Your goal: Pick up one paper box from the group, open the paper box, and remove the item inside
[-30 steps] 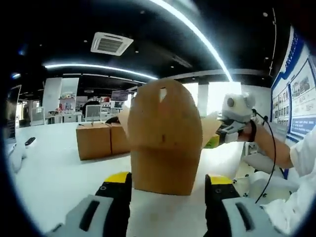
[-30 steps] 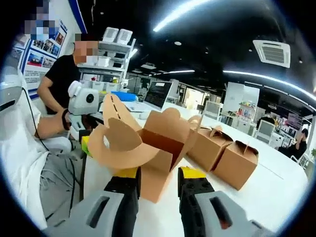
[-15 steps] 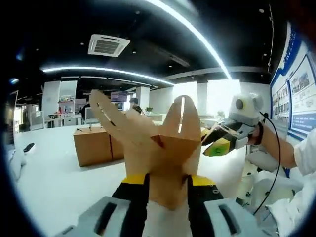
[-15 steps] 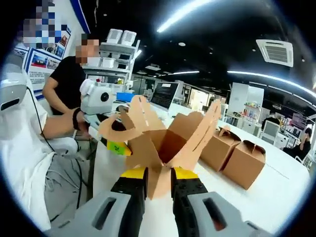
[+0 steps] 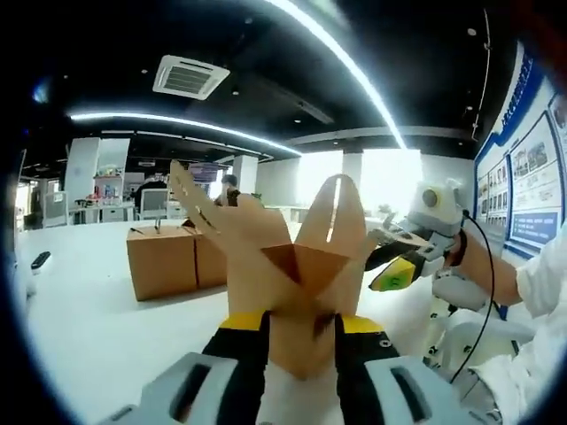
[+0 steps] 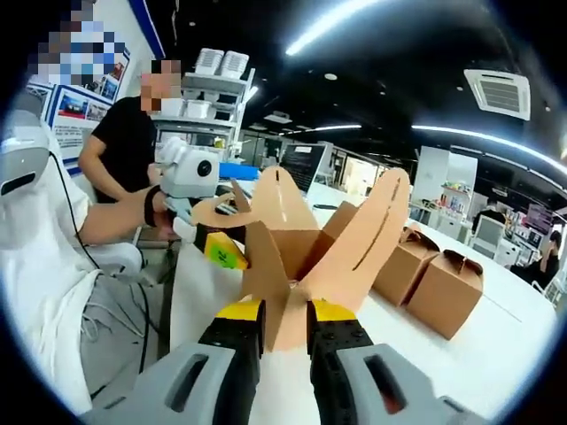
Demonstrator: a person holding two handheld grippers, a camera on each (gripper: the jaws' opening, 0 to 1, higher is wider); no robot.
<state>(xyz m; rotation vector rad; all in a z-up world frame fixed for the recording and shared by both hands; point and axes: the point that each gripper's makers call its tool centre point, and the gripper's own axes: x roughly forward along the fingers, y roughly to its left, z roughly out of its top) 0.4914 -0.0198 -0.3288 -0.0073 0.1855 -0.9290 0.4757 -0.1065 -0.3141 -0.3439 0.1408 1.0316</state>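
A brown paper box (image 5: 297, 283) is held up over the white table (image 5: 97, 328), its top flaps spread wide. In the left gripper view my left gripper (image 5: 299, 326) is shut on the box's lower wall. My right gripper (image 5: 392, 263) comes in from the right and pinches a flap. In the right gripper view the same box (image 6: 306, 261) stands open, with my right gripper (image 6: 283, 317) shut on its near wall and the left gripper (image 6: 215, 245) at a flap on the left. I cannot see what lies inside the box.
Two closed brown boxes (image 5: 173, 258) stand together on the table behind the open one, also seen as boxes (image 6: 430, 274) to the right. A person in a black shirt (image 6: 120, 150) stands by shelves; a laptop (image 6: 297, 166) sits farther back.
The left jaws, open on either side of the box a second ago, have shut on it. The box's flaps have spread apart and the right gripper has shifted along a flap.
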